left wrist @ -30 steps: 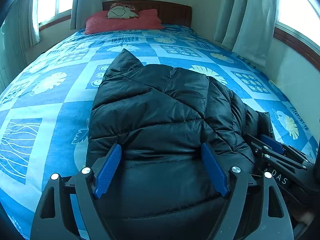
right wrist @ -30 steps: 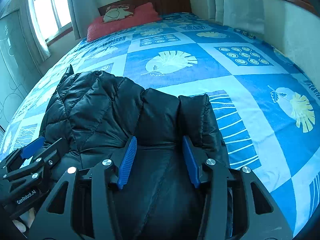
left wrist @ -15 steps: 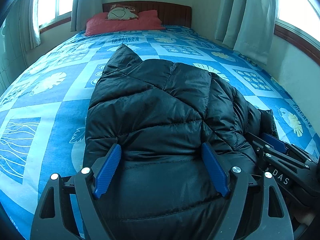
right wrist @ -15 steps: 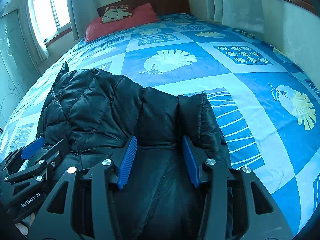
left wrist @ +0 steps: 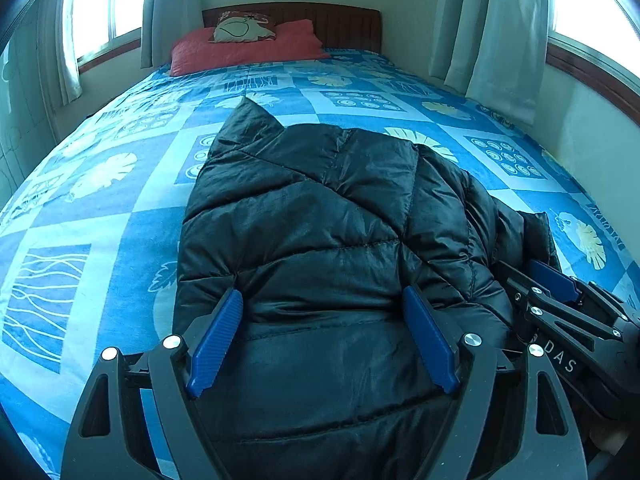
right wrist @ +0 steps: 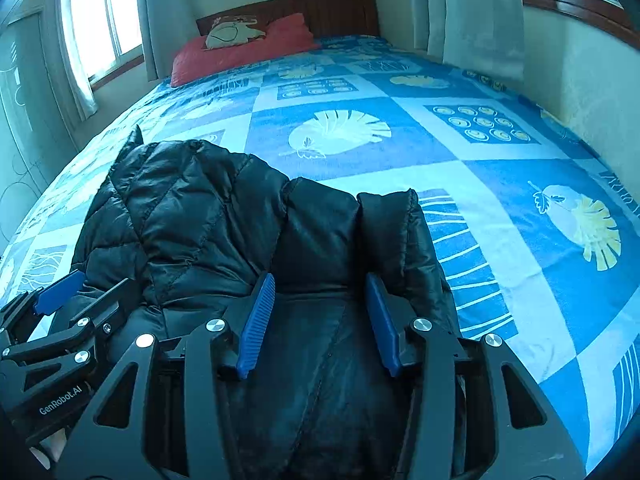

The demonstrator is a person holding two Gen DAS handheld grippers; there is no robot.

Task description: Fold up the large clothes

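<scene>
A black quilted puffer jacket [left wrist: 320, 220] lies bunched on the blue patterned bedsheet [left wrist: 100, 220], its pointed collar tip towards the headboard. My left gripper [left wrist: 322, 294] stands wide, and its blue pads press into the bulk of the jacket's near end. My right gripper [right wrist: 320, 280] is narrower and pinches a thick fold of the jacket [right wrist: 192, 208] at its right side. In the left wrist view one blue pad [left wrist: 554, 280] of the right gripper shows at the jacket's right edge. The jacket's underside and sleeves are hidden.
Bare bedsheet [right wrist: 520, 184] stretches right of the jacket and beyond it. A red pillow [left wrist: 248, 54] with a small cushion lies against the wooden headboard [left wrist: 344, 24]. Curtains [left wrist: 492, 28] and a wall [left wrist: 592, 132] run along the bed's right side, and windows are on both sides.
Almost nothing: both grippers keep the same hold on the jacket, and the view only wobbles slightly.
</scene>
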